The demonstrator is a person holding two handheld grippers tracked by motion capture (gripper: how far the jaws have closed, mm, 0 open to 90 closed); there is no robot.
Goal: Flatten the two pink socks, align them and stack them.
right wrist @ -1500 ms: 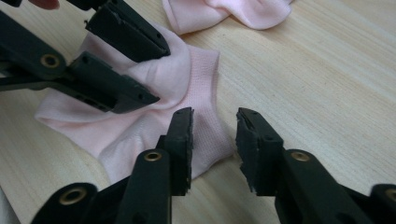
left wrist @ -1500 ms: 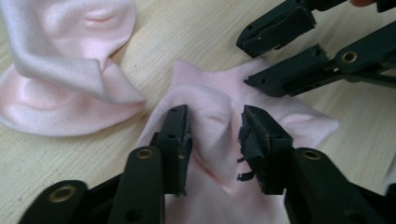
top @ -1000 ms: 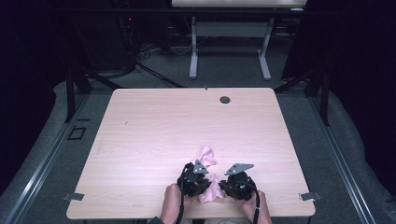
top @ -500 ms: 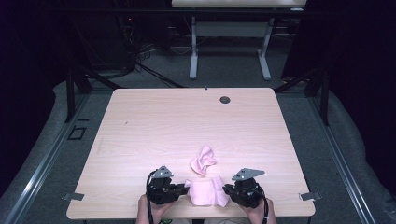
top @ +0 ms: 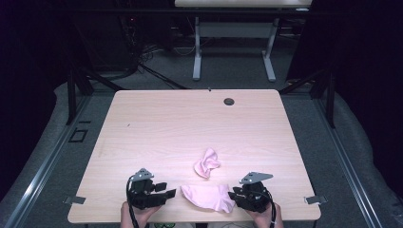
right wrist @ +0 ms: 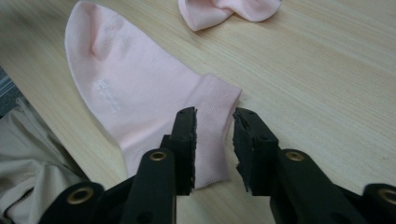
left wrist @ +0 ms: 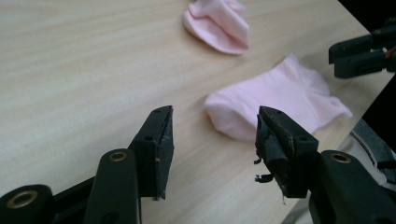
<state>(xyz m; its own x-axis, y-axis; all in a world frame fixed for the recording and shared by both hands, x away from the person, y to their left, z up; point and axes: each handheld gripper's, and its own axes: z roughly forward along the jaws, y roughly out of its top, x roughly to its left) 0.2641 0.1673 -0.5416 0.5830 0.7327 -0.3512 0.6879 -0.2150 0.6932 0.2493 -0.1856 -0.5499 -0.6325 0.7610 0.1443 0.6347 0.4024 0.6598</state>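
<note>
A pink sock [top: 206, 196] lies flat along the table's front edge, toe to the left and cuff to the right. A second pink sock [top: 207, 162] sits crumpled just beyond it. My left gripper [top: 169, 194] rests to the left of the flat sock [left wrist: 275, 102]. Its jaws have just been opening and stand open with nothing between them [left wrist: 212, 135]. My right gripper [right wrist: 215, 126] is at the cuff [right wrist: 212, 100]. Its jaws have just been opening too, and they stand a little apart over the cuff's edge without pressing it.
The wooden table [top: 166, 128] has a small black round plug [top: 229, 101] near its far edge. The front edge runs right beside the flat sock, with the person's light clothing [right wrist: 28, 177] below it. The other gripper's jaws [left wrist: 364, 51] show past the sock.
The left gripper has moved left, away from the right one, and the sock now lies stretched out between them. Both pairs of jaws have opened and let go of it.
</note>
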